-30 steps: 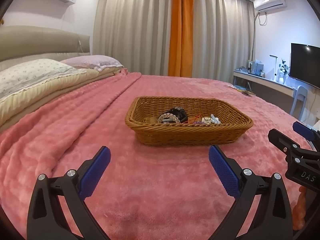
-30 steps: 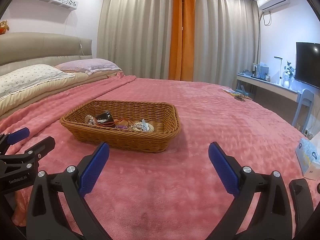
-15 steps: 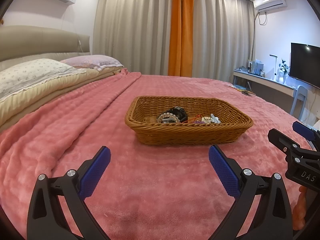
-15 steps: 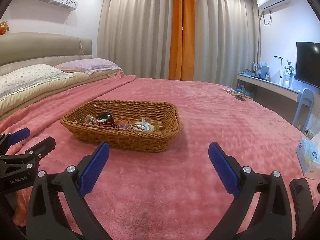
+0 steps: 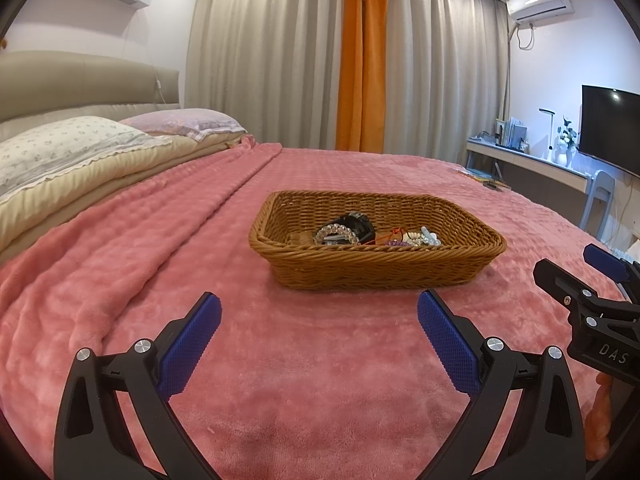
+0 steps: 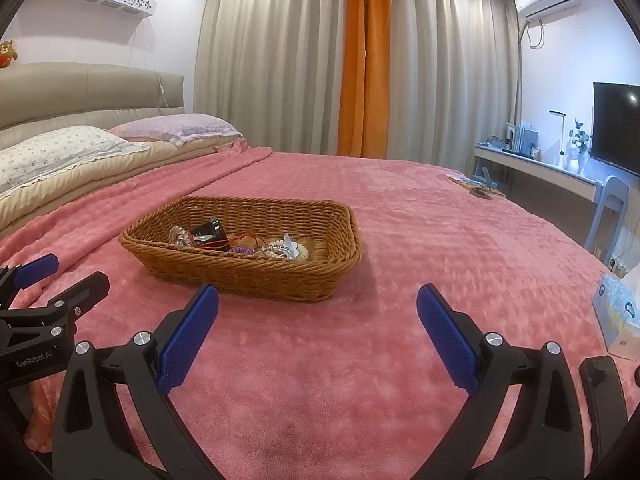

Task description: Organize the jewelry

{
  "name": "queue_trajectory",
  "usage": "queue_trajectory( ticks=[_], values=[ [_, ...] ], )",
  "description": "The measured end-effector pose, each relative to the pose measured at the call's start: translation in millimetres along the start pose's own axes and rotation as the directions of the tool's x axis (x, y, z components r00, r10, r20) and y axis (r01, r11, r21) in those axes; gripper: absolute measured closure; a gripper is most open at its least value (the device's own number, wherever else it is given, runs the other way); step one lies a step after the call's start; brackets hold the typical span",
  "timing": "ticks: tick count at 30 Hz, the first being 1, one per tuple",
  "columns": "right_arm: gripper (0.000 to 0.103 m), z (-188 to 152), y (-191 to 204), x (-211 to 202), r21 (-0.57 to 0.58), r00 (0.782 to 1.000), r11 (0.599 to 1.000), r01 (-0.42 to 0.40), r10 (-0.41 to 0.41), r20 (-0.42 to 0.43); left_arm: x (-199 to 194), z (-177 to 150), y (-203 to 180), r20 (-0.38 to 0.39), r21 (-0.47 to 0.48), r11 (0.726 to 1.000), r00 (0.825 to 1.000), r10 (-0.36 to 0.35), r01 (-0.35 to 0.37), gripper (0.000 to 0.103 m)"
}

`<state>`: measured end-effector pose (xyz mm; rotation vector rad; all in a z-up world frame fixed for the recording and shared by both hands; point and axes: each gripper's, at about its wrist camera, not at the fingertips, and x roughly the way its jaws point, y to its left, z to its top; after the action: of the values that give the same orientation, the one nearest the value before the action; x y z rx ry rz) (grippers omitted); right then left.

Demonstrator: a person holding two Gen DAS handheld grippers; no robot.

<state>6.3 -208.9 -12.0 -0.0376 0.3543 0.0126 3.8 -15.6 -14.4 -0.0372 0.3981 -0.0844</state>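
Note:
A brown wicker basket rests on the pink bed cover. Inside lies a heap of jewelry: a clear bead bracelet, a black piece, a red cord, pale and purple beads. My left gripper hovers open just short of the basket's near wall, nothing between its blue pads. My right gripper is open too, pointing past the basket's right end, and holds nothing. Each gripper shows at the edge of the other's view.
The pink blanket covers the whole bed. Pillows lie at the left by the headboard. Small items lie on the bed's far right. A tissue pack sits at the right, with a desk and screen beyond.

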Motion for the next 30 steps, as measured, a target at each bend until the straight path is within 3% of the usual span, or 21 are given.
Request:
queue_trajectory(
  ticks=[23, 30],
  values=[
    [0.008, 0.0, -0.8, -0.3, -0.002, 1.000, 1.000, -0.001, 0.001, -0.001, -3.2, -3.4, 1.6, 0.022, -0.009, 1.000, 0.999, -0.026, 0.026, 0.008],
    [0.008, -0.2, -0.6, -0.2, -0.001, 1.000, 1.000, -0.002, 0.002, -0.002, -0.7, -2.2, 3.9, -0.005, -0.027, 1.000, 1.000, -0.017, 0.017, 0.008]
  ],
)
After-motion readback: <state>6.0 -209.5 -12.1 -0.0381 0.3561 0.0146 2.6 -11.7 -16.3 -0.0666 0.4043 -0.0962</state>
